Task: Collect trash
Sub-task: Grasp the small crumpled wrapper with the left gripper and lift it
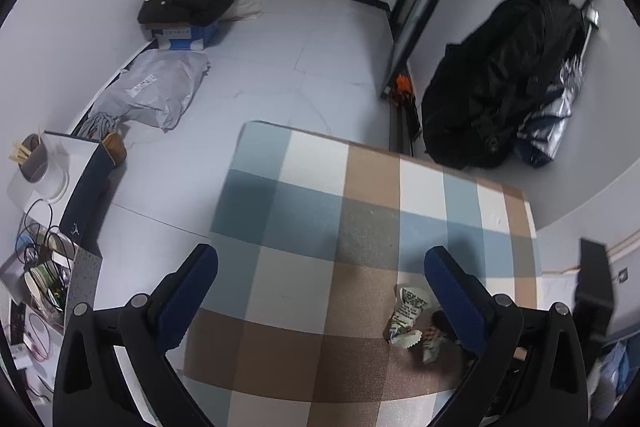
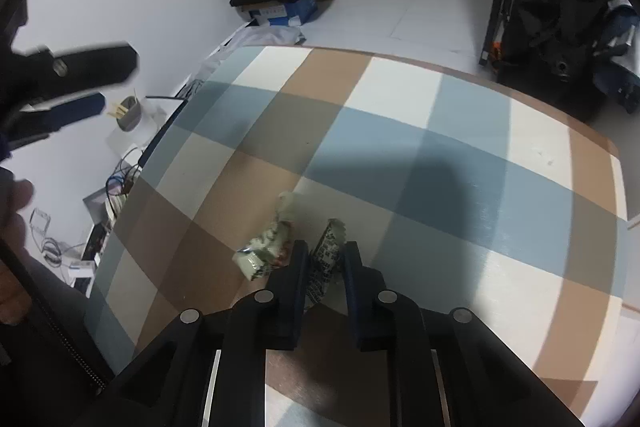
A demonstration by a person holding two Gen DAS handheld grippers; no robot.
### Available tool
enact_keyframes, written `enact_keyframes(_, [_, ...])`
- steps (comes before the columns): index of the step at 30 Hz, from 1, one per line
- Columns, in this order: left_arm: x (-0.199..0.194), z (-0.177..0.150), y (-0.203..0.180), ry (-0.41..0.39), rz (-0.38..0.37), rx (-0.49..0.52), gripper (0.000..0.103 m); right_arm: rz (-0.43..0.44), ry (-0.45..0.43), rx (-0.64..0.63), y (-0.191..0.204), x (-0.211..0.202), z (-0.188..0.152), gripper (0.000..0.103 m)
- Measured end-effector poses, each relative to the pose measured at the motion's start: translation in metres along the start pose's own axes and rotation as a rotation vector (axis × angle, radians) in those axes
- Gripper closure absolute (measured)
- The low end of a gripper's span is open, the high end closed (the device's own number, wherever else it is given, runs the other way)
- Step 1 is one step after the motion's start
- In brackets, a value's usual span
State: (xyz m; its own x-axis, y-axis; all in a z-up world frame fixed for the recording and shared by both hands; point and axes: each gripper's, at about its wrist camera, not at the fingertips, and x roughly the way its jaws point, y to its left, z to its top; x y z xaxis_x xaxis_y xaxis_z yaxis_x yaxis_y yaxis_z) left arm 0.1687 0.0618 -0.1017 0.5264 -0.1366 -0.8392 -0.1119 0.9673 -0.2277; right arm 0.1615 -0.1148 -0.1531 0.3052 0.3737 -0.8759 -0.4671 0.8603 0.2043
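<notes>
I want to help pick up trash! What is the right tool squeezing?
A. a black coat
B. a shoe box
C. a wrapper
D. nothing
C: in the right wrist view the right tool has its fingers closed on a printed wrapper lying on the checked mat, with a second wrapper just beside it.
</notes>
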Motion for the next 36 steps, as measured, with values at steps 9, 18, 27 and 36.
enact_keyframes(9, [0.019, -0.016, -0.026, 0.078, -0.039, 0.109, 0.002, -0.003, -0.084, 0.117, -0.041, -0.036, -0.003, 0.088])
enact_keyframes(18, [0.05, -0.03, -0.047, 0.177, -0.037, 0.196, 0.009, -0.021, -0.155, 0.237, -0.085, -0.066, -0.011, 0.088])
enact_keyframes(27, [0.053, -0.043, -0.07, 0.171, -0.005, 0.327, 0.038, -0.006, -0.166, 0.259, -0.101, -0.075, -0.018, 0.088])
enact_keyframes(36, [0.051, -0.047, -0.067, 0.181, -0.024, 0.311, 0.097, 0.007, -0.173, 0.257, -0.103, -0.078, -0.02, 0.088])
